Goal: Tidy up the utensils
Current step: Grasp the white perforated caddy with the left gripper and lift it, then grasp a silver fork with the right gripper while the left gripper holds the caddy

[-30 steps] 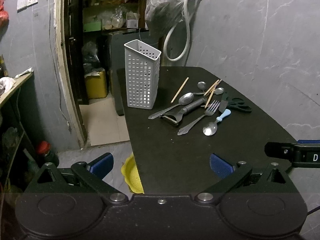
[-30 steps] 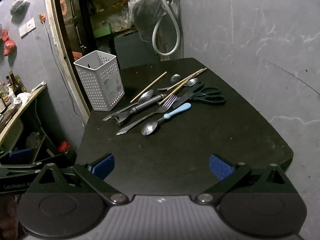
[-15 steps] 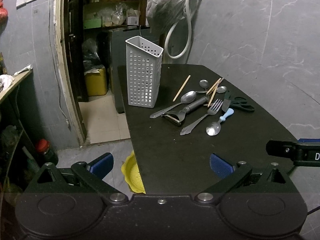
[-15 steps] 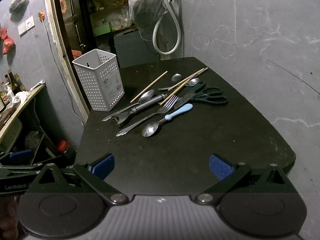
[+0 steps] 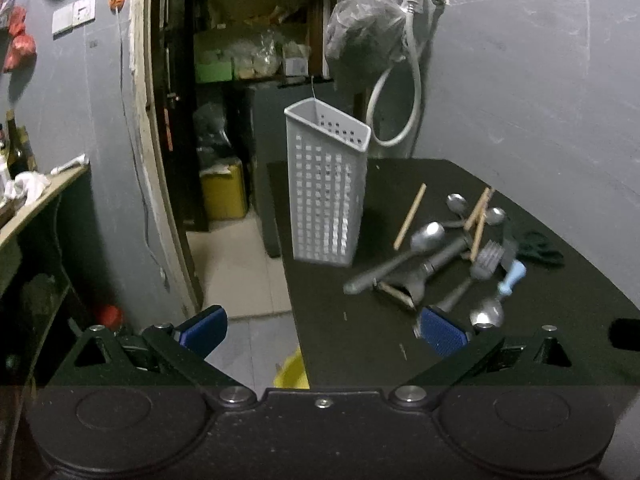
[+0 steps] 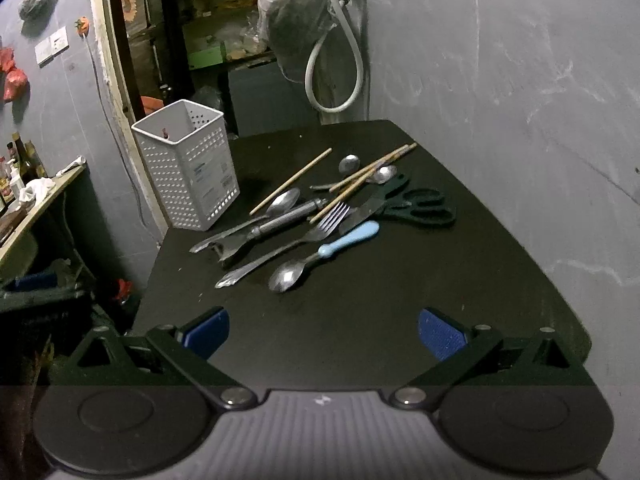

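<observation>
A jumble of utensils — a blue-handled spoon, a fork, scissors and chopsticks — is seen scattered on a black table, just beside an upright white perforated caddy. The left gripper and the right gripper are held over the table's near edge, jaws spread wide and nothing gripped.

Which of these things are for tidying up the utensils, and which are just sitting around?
For the job:
white perforated utensil holder
blue-handled spoon
fork
peeler
wooden chopsticks
black scissors
both open grippers, left and right

Just lying about:
white hose on the wall
plastic bag hanging above it
yellow bowl on the floor
</observation>
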`<state>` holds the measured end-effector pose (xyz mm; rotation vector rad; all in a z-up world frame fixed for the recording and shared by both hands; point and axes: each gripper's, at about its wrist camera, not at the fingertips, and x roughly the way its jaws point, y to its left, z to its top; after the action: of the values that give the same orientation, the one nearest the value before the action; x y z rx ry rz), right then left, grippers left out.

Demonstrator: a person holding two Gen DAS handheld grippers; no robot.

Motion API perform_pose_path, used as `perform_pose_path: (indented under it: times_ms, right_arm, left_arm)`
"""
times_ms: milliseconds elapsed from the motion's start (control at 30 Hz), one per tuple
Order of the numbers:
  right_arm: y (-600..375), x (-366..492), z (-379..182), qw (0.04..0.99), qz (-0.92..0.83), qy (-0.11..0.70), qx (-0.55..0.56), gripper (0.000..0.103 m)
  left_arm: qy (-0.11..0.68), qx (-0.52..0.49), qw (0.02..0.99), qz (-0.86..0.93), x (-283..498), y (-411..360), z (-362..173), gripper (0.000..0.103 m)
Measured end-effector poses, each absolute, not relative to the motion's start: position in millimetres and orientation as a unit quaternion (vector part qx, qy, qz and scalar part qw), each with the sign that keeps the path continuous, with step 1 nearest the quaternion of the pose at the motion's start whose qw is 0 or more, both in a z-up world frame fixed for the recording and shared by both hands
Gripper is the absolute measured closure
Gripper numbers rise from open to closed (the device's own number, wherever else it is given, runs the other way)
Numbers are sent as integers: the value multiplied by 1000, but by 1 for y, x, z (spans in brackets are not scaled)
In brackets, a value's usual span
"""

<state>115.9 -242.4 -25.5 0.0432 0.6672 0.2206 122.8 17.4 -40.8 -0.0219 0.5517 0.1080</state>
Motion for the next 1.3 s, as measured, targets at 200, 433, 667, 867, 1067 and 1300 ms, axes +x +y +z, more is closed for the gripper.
perform_pose_path:
  times_ms: [200,433,667,867,1067,1300]
  right_arm:
    - [-258,158,-25,933,131,335,5,0]
    - [-269,192,-34,918,166,360,-8,0]
    - [-267,199,-40,911,160,380,-7,0]
    - [-258,200,-41,912,132,389,2,0]
    - [-240,203,-43,915,105,390,6,0]
    - [-227,212,-46,926,92,366,9,0]
  left_arm:
    - [280,-1,958,69,186,17,-40,1]
    - [275,7,957,95,253,23,-36,1]
    - [282,24,956,74,309,30,-42,1]
    - [267,20,962,45,328,38,-44,7]
    - [251,36,967,6,326,39,-48,23]
    - [244,38,969,-17,320,45,-49,26]
